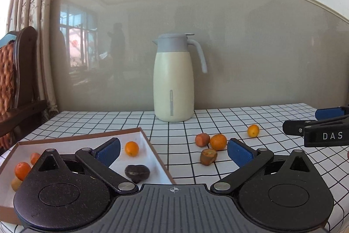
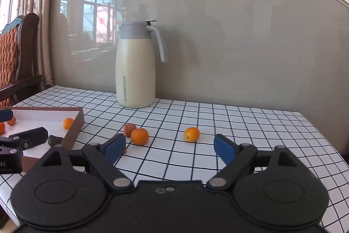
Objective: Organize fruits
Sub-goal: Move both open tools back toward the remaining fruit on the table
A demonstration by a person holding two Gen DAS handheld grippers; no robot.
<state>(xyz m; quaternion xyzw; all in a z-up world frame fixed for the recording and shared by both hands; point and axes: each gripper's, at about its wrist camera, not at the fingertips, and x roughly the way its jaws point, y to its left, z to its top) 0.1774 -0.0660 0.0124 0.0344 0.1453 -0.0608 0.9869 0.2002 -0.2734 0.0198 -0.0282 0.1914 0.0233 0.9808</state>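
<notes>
Blue-padded, black-framed: left gripper, jaws spread wide, nothing between the pads, hovering low over the near corner of the cardboard tray. Probably parked there because the tray serves as the collecting place, with the opening already aimed toward the loose cluster beyond the tray wall. Same blue pads on the right gripper, jaws likewise apart and gripping nothing, pointed slightly down at the checked tablecloth. Lined up, it seems, with the lone orange fruit just ahead and between the fingertips, so likely the next pick on that side.

Further out, still on the cloth: a larger orange fruit touching a reddish fruit, and, from the left wrist view, a brownish cut-looking piece just beside them. Not yet sorted, all near the tray's right wall.

Inside the tray: one small orange fruit, a dark fruit near the front, and a few more orange ones at the far left, partly hidden by the gripper frame.

Behind everything, a cream thermos jug upright against the grey wall, well apart from the fruit and out of the working path.
</notes>
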